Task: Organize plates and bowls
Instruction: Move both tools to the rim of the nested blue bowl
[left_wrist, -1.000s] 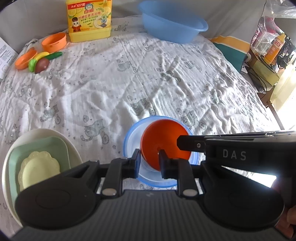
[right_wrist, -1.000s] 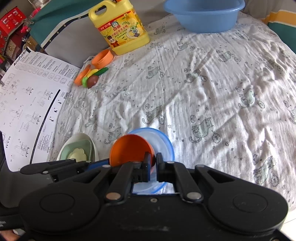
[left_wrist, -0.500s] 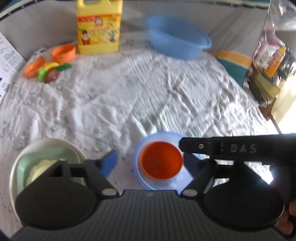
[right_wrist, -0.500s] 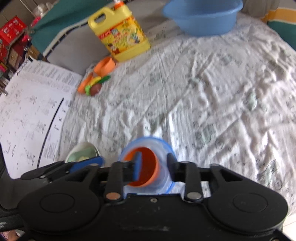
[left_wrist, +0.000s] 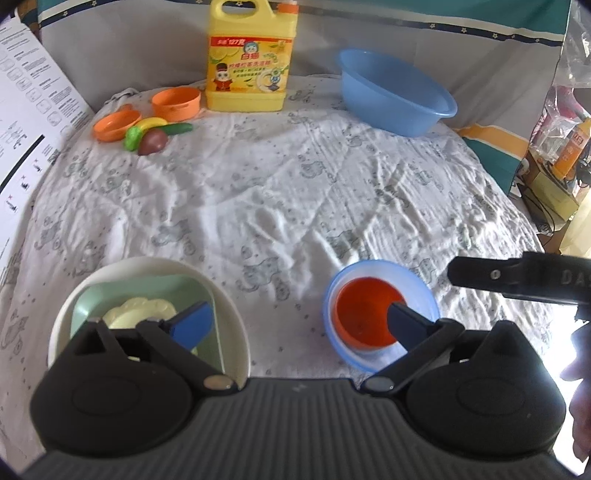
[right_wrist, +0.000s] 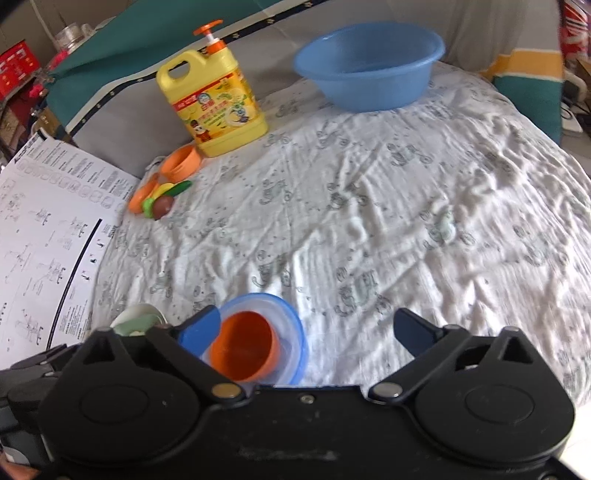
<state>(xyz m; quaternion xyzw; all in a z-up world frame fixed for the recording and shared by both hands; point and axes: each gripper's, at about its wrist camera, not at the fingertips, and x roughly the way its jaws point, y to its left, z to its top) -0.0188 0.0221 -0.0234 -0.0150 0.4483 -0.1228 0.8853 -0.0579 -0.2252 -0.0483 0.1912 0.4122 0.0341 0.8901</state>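
An orange bowl (left_wrist: 364, 314) sits upright inside a translucent blue bowl (left_wrist: 421, 291) on the printed cloth. My left gripper (left_wrist: 297, 319) hangs above it with its jaws opening wide; only cloth lies between them, and the right fingertip (left_wrist: 402, 317) overlaps the orange bowl. To the left, a white plate (left_wrist: 147, 264) holds a green square plate (left_wrist: 122, 291) and a pale yellow flower-shaped plate (left_wrist: 140, 310). In the right wrist view my right gripper (right_wrist: 308, 326) is also opening and holds nothing. The orange bowl (right_wrist: 243, 347) in the blue bowl (right_wrist: 291, 325) lies by its left finger.
At the back stand a yellow detergent jug (left_wrist: 251, 62) and a blue basin (left_wrist: 395, 96). An orange toy pot (left_wrist: 175, 103), its lid (left_wrist: 116, 125) and toy vegetables (left_wrist: 151, 136) lie back left. A printed sheet (right_wrist: 48, 236) borders the left edge; clutter (left_wrist: 569, 147) stands off the right.
Both grippers were shut on the tilted orange bowl's rim; both have opened wide and drawn back a little. The orange bowl now rests upright in the blue bowl.
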